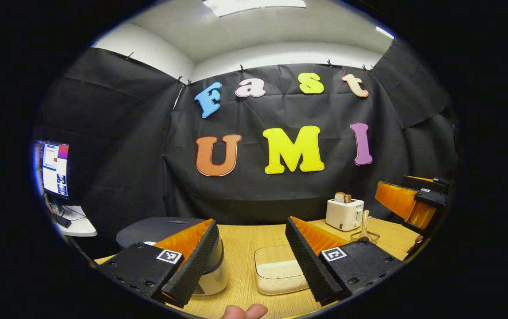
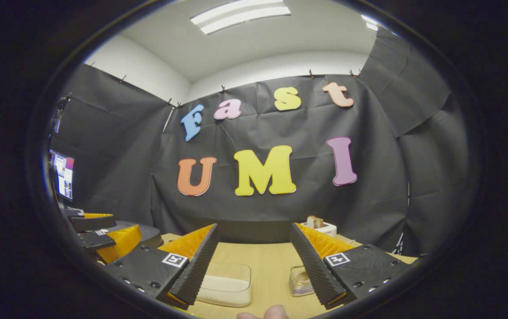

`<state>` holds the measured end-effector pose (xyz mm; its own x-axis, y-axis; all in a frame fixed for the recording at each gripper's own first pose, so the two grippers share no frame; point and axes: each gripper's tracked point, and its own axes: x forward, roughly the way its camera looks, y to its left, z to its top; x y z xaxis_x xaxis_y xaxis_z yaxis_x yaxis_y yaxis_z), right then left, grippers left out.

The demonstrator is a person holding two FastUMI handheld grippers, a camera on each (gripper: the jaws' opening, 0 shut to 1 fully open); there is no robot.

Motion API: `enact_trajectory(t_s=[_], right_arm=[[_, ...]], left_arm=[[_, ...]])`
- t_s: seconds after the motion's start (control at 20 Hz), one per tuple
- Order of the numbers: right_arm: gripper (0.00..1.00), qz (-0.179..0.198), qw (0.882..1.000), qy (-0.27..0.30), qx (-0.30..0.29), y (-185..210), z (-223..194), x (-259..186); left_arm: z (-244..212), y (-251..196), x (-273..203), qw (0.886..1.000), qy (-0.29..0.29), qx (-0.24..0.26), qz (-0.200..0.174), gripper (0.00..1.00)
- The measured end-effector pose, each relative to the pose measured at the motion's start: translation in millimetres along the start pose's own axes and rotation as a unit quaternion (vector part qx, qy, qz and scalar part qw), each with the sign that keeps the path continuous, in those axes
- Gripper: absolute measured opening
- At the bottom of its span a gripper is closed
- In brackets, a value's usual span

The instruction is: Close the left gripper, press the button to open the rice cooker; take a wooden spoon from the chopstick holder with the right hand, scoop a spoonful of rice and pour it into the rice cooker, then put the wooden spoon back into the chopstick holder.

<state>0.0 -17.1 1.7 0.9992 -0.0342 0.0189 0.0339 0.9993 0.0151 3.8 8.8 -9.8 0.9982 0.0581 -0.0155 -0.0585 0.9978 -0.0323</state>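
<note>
Zero steps done, by my read. My left gripper (image 1: pixel 249 261) has its fingers spread wide, holding nothing; the task wants them closed before pressing the button. The rice cooker (image 1: pixel 169 230) sits lid down behind my left finger, partly hidden by it; I can't make out the button. The rice tub (image 1: pixel 278 270) lies on the bench (image 1: pixel 240 248) between the fingers, nearer the right one. The wooden spoon (image 1: pixel 365 221) stands untouched in the chopstick holder (image 1: pixel 362 235), beyond my right finger, beside the toaster (image 1: pixel 344 213). My right gripper (image 2: pixel 254 266) is also open and empty. Left: everything. Writing: only square markers on the fingers; no brand readable.
</note>
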Motion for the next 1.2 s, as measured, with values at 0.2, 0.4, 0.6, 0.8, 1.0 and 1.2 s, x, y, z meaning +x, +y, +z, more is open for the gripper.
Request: enact_trajectory(t_s=[0.2,0.4,0.6,0.8,1.0,1.2], right_arm=[[0.96,0.013,1.0,-0.015,0.009,-8.6,5.0,6.5],[0.96,0.043,0.999,0.006,0.027,-11.8,-5.2,18.5],[0.96,0.047,0.999,0.008,0.025,-32.7,-13.8,24.4],[0.96,0.041,0.999,0.009,0.027,-49.9,-19.4,28.4],[0.96,0.045,0.998,0.007,0.038,-54.4,-24.4,28.5],[0.96,0.044,0.998,0.008,0.036,-60.9,-29.1,29.1]], left_arm=[[1.4,2.2,-3.7,1.0,0.007,-0.003,0.016,0.98],[5.8,32.4,-5.0,0.997,0.028,0.027,0.063,0.97],[13.6,71.3,-13.2,0.993,0.047,0.058,0.091,0.94],[15.4,107.4,-15.8,0.99,0.081,0.047,0.107,0.86],[3.7,120.0,-8.9,0.986,0.135,0.025,0.091,0.78],[-7.4,126.6,-4.6,0.979,0.189,0.011,0.081,0.59]])
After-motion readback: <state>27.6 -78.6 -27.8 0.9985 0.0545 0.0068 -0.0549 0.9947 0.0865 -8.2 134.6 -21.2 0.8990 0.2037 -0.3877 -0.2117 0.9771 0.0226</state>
